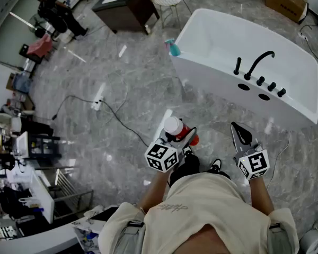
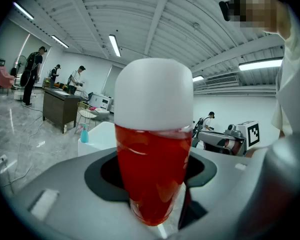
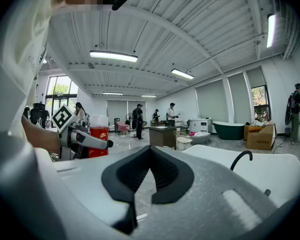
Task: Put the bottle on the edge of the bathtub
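Ahead and to the right of the person, the white bathtub (image 1: 212, 70) stands on the grey floor. Its near edge carries a black faucet (image 1: 261, 61) and runs from far-left to near-right. The left gripper (image 1: 181, 134) is clamped on the bottle (image 1: 173, 125), a red one with a white cap, held in the air well short of the tub. The bottle's long axis stands upright, which suits a base-down landing. From that gripper the edge lies farther off and to the right, with bare floor between. The right gripper (image 1: 238, 130) has its jaws pressed together on nothing. It sits nearer the tub's edge than the left, but since the bottle is not in it, I judge the carry falls to the left hand. Only the head view lays out the gap between bottle and tub. The left gripper view, filled by the bottle, shows the jaws hugging its red body and, beyond, a blue spray bottle (image 2: 84, 133) at the tub's far-left corner. The right gripper view shows its own pads meeting empty.
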Motion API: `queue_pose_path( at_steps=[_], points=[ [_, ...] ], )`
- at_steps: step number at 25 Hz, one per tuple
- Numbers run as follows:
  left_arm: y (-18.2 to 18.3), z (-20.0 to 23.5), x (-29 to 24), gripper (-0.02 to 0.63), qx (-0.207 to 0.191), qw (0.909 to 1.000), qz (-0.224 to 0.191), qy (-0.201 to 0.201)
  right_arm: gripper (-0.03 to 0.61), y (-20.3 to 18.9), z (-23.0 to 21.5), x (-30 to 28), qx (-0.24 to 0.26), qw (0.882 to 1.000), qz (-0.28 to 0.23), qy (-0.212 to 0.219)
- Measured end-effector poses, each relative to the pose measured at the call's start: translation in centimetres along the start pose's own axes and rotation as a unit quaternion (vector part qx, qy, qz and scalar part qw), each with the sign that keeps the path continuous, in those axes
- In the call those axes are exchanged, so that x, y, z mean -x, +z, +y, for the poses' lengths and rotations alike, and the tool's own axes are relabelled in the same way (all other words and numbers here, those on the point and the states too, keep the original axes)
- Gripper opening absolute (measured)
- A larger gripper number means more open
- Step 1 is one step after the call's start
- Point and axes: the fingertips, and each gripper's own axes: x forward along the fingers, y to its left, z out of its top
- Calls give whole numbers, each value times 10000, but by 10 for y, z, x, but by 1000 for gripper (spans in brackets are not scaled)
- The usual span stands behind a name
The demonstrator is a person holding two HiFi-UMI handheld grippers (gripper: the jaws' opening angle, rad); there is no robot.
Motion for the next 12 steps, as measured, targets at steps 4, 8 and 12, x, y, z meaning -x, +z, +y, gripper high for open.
queue_pose_path(
  at_steps=[4, 8, 12],
  points=[
    [10, 28, -3, 301, -159, 9999, 13, -1, 0, 4, 2, -27, -91, 9999, -95, -98],
    [24, 56, -7, 302, -408, 9991, 41, -48, 0, 21, -3, -54, -123, 9990, -272, -322],
    [42, 90, -10, 302, -409, 9990, 16, -172, 0, 34, -3, -85, 32, 9981, -220, -570]
  ],
)
